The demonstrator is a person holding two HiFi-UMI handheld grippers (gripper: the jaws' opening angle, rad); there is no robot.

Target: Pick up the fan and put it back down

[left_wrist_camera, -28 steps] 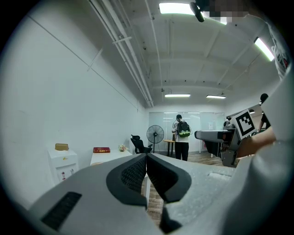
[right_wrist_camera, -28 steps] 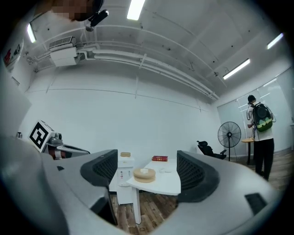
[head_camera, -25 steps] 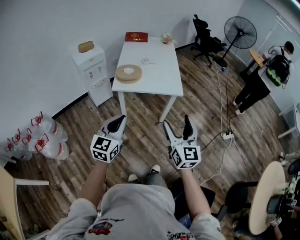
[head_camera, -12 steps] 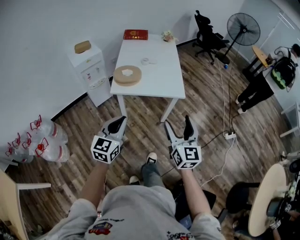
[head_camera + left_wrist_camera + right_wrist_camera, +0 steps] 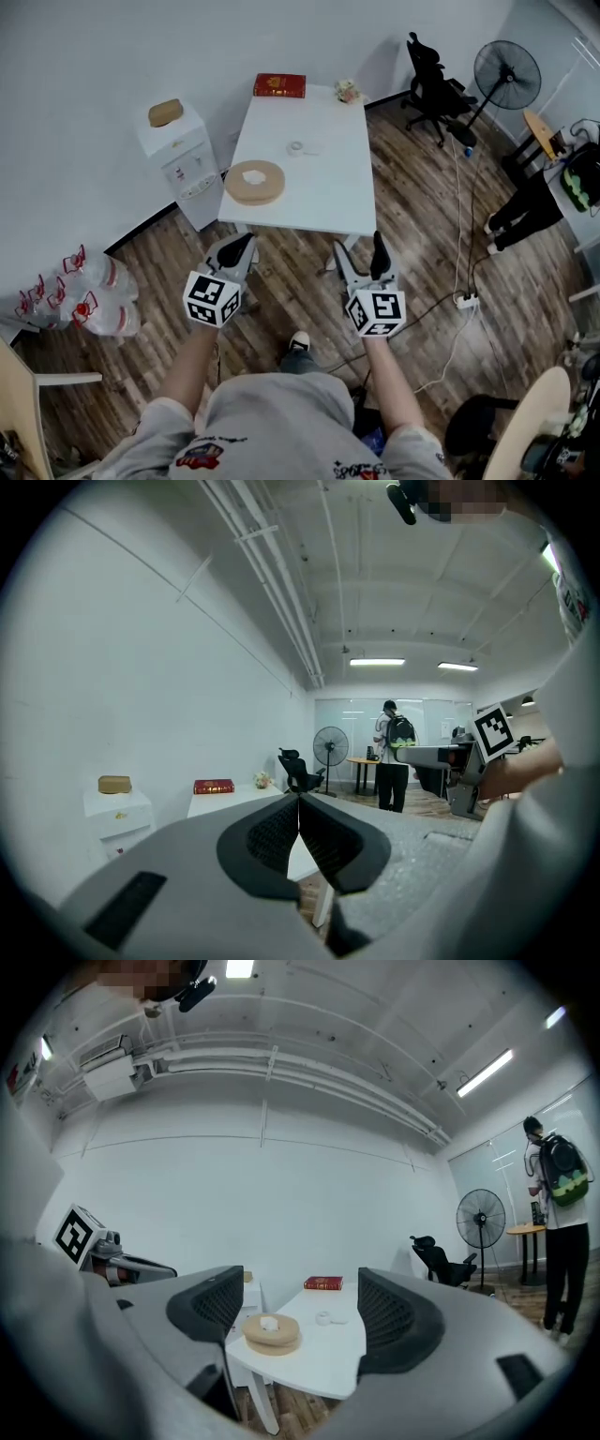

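Observation:
The fan point(image 5: 507, 67) is a black pedestal fan standing on the wood floor at the far right of the room, well away from both grippers. It also shows small in the left gripper view as the fan point(image 5: 330, 747) and in the right gripper view as the fan point(image 5: 480, 1218). My left gripper point(image 5: 242, 242) is held out in front of me with its jaws shut on nothing point(image 5: 299, 803). My right gripper point(image 5: 358, 246) is beside it, open and empty point(image 5: 300, 1307). Both hover above the floor just short of the white table point(image 5: 319, 187).
On the table lie a round wooden disc point(image 5: 255, 181), a red book point(image 5: 279, 85) and a small ring. A white water dispenser point(image 5: 178, 150) stands left, water bottles point(image 5: 89, 291) lower left. A black office chair point(image 5: 433, 70), a person point(image 5: 539, 202) and floor cables with a power strip point(image 5: 466, 301) are right.
I have stepped forward: the table has come closer to the grippers and the fan has shifted right in view. Both grippers keep their pose and state.

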